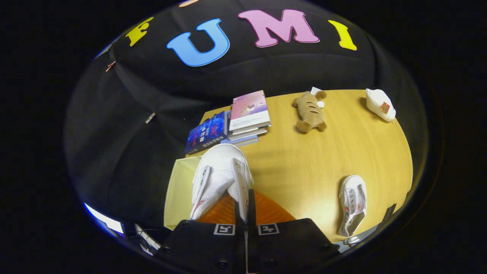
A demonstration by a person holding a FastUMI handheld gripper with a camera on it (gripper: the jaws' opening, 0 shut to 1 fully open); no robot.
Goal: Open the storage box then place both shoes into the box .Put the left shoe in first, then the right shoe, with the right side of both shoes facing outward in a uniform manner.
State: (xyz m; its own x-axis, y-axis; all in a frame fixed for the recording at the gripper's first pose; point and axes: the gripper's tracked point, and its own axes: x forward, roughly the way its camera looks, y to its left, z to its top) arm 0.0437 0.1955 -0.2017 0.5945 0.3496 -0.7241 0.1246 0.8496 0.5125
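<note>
Over the open storage box [179,190] at the counter's [312,152] near-left, jaws pinch one white shoe's [222,171] collar for lowering, the other shoe [353,203] waiting right.

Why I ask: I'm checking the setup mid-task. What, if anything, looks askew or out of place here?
Nothing looks damaged or spilled. The gripper is shut on a white shoe, held above the open storage box. The second shoe lies on the table, which fits the task.
</note>
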